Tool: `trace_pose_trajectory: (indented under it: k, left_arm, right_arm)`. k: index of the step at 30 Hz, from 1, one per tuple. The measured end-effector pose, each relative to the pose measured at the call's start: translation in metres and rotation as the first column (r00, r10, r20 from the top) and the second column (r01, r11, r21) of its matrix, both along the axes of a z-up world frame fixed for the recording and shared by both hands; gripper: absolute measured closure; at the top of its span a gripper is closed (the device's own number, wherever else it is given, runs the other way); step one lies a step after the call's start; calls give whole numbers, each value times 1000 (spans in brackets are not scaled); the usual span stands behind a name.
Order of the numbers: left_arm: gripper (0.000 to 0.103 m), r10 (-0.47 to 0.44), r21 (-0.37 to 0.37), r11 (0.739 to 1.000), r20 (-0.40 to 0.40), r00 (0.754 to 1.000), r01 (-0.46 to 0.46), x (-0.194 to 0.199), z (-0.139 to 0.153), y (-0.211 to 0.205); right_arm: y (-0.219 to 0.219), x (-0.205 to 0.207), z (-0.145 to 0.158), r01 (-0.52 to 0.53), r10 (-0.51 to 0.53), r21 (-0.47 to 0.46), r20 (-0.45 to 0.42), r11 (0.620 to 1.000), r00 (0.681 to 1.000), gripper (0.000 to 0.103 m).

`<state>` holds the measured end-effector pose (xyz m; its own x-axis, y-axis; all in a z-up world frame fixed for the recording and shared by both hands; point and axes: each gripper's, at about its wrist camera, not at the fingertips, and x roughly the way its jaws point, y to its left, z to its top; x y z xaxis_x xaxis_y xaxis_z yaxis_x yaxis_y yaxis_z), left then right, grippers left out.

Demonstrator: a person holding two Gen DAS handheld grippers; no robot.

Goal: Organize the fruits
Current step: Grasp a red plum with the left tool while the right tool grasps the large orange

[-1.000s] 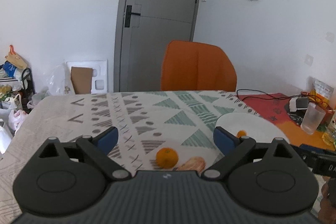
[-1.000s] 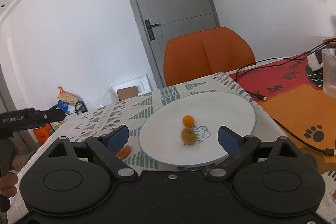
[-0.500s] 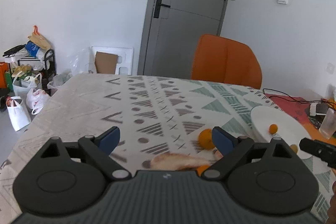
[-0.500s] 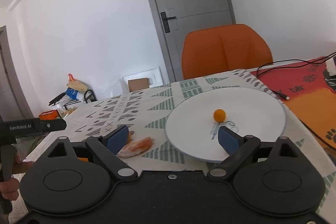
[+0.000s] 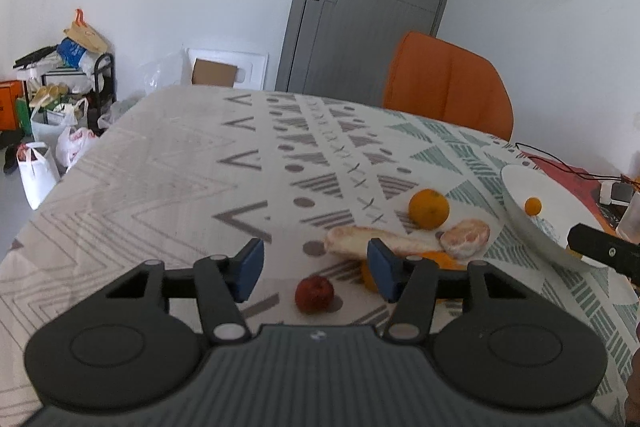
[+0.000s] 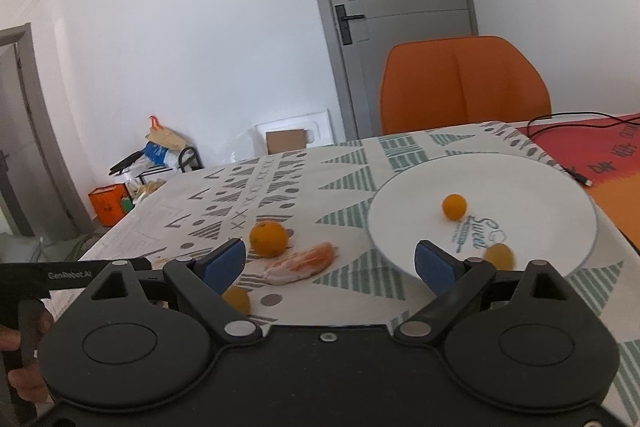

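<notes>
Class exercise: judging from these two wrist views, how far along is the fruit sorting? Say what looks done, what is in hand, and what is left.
Done: two small orange fruits lie on the white plate. In hand: the left claw is closing around a small red fruit, pads not yet touching it; the right claw is open and empty. Left on the tablecloth: an orange, peeled pieces and another orange fruit.

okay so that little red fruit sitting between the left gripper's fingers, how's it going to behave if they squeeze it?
The red fruit looks round, so it may roll off if pinched off-centre. It looks small, probably light. The left gripper jaws are closing, not yet touching it.
</notes>
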<state>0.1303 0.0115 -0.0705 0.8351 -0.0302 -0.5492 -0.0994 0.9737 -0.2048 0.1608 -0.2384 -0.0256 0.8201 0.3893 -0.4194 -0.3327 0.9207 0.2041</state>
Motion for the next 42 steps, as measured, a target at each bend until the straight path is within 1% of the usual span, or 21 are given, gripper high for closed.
trace_pose_trajectory:
  k: [3, 5, 7, 8, 9, 10, 13, 16, 18, 20, 27, 32, 37, 39, 40, 41, 42]
  left_arm:
    - [54, -4, -11, 1000, -19, 1000, 4, 0, -7, 1]
    - [56, -6, -14, 1000, -33, 999, 5, 1, -12, 1]
    - [62, -11, -14, 1000, -54, 998, 11, 3, -17, 0]
    - [66, -7, -8, 1000, -44, 999, 7, 2, -19, 0]
    - [76, 0, 4, 1000, -43, 999, 0, 1, -20, 0]
    - [82, 10, 9, 1000, -42, 999, -10, 1, -20, 1]
    - [82, 17, -32, 999, -45, 999, -18, 0, -18, 9]
    - [82, 28, -25, 999, -30, 999, -29, -4, -14, 14]
    - [82, 35, -38, 999, -21, 999, -36, -6, -11, 18]
    - [82, 44, -37, 998, -11, 999, -44, -8, -8, 21]
    - [82, 50, -45, 998, 14, 999, -49, -12, -2, 28]
    - [82, 55, -40, 998, 25, 998, -54, -15, 2, 30]
    - [82, 57, -48, 997, 31, 998, -56, -16, 3, 31]
    - [82, 53, -48, 998, 36, 998, -51, -16, 5, 31]
    - [82, 51, -48, 998, 37, 998, -49, -16, 6, 30]
    - [82, 49, -46, 998, 37, 998, -47, -16, 6, 29]
    - [82, 48, -43, 998, 37, 998, -46, -15, 7, 28]
  right_arm:
    - [6, 1, -1, -12, 12, -3, -9, 1000, 1000, 11]
    - [11, 2, -2, -22, 22, -7, -13, 1000, 1000, 11]
    - [16, 3, -3, -36, 36, -12, -16, 999, 999, 11]
    - [19, 3, -4, -44, 44, -16, -18, 999, 999, 11]
    - [23, 3, -4, -52, 51, -21, -20, 998, 998, 11]
    - [25, 3, -4, -61, 60, -24, -23, 998, 998, 11]
    - [33, 4, -5, -84, 84, -21, -33, 996, 996, 13]
    - [43, 6, -6, -116, 115, -24, -41, 993, 992, 15]
    - [51, 6, -7, -137, 135, -30, -49, 990, 990, 16]
    - [60, 6, -8, -159, 157, -34, -57, 987, 986, 20]
    - [84, 6, -9, -221, 217, -55, -73, 974, 973, 28]
    - [94, 8, -11, -245, 240, -62, -84, 968, 967, 38]
    - [101, 14, -14, -256, 252, -33, -107, 966, 962, 44]
    - [106, 14, -16, -265, 259, -50, -101, 963, 961, 52]
    - [108, 14, -18, -269, 261, -66, -104, 961, 960, 62]
    - [111, 14, -21, -264, 253, -94, -110, 960, 961, 67]
    - [112, 14, -23, -273, 261, -102, -115, 957, 958, 67]
